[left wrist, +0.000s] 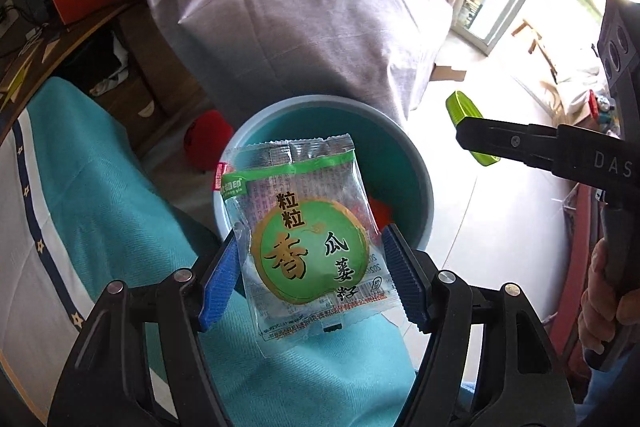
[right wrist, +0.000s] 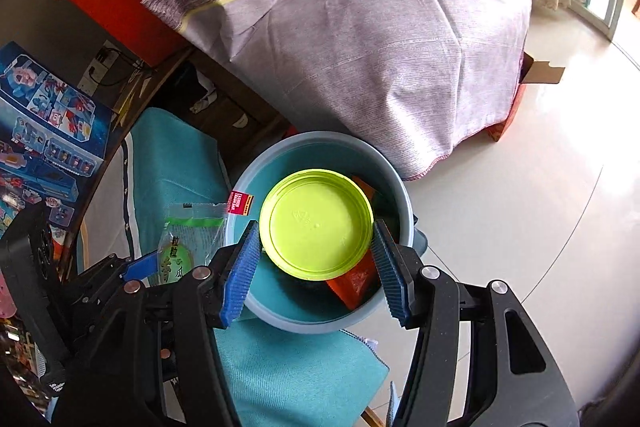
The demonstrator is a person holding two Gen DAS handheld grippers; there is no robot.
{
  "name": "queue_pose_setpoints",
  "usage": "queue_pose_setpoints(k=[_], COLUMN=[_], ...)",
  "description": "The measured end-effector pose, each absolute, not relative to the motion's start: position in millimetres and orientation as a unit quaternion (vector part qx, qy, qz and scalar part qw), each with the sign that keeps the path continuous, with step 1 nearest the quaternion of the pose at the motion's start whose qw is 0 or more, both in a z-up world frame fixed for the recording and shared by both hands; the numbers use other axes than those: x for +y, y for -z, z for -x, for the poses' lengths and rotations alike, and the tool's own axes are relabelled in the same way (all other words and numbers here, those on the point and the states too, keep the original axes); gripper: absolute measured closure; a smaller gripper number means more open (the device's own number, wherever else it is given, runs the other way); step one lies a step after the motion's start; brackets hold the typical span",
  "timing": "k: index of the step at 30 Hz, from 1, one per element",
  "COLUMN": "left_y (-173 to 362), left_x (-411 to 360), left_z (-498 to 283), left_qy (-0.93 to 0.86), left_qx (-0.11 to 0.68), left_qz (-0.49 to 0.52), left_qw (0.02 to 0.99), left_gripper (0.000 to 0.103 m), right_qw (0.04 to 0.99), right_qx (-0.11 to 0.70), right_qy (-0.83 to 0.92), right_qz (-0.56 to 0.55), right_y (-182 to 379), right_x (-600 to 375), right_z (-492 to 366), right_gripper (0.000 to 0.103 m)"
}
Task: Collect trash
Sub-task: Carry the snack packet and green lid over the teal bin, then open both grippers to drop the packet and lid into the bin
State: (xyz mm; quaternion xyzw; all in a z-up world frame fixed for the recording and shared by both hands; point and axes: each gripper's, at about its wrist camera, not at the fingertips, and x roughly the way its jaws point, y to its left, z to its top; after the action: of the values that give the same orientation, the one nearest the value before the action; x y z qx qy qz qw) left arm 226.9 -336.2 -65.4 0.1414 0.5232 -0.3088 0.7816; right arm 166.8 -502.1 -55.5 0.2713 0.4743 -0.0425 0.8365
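Holding orange trash, the teal bin (right wrist: 400, 195) sits below left gripper (left wrist: 310, 279) (pinching snack packet (left wrist: 308, 227)) and right gripper (right wrist: 318, 267) clamping green lid (right wrist: 316, 223)

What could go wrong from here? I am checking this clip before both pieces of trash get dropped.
1. The snack packet, pinched by the left hand-held gripper, hangs partly over the bucket's rim; released here, it might land on the teal cloth.
2. The lime lid in the right hand-held gripper spans much of the bucket's opening and could catch on the rim.
3. Both grippers crowd one bucket and might collide.
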Motion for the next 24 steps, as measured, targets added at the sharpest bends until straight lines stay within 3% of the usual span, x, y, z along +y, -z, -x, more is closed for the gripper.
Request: queue_pose_setpoints(k=[4,8,13,14,24], left_y=[71.2,73.8,74.3,73.9,60.1], left_x=[-349.8,-362.7,-360.2,-356.8,-322.6], left_z=[-234.0,-238.8,-242.5,-244.0,-238.9], left_qy=[0.316,0.324,0.311,0.308,0.278], left_qx=[0.528,0.528,0.53,0.531,0.531], left_qz=[-0.14,-0.145,-0.155,-0.153,-0.137], left_qw=[0.775,0.772,0.773,0.774,0.789], left_gripper=[0.032,0.021,0.014,0.009,0.008], right_qw=[0.834,0.833,0.83,0.829,0.831], right_qx=[0.476,0.475,0.48,0.482,0.488], right_qy=[0.047,0.053,0.055,0.055,0.042], right_qz=[-0.274,-0.278,-0.279,-0.279,-0.266], right_y=[57.2,59.1,64.0,65.0,61.5], right_x=[-507.2,-512.6,-513.1,-512.1,-495.8], right_z=[-171.7,-175.5,-181.0,-182.0,-192.4], right_gripper=[0.049,0.049,0.049,0.049,0.049])
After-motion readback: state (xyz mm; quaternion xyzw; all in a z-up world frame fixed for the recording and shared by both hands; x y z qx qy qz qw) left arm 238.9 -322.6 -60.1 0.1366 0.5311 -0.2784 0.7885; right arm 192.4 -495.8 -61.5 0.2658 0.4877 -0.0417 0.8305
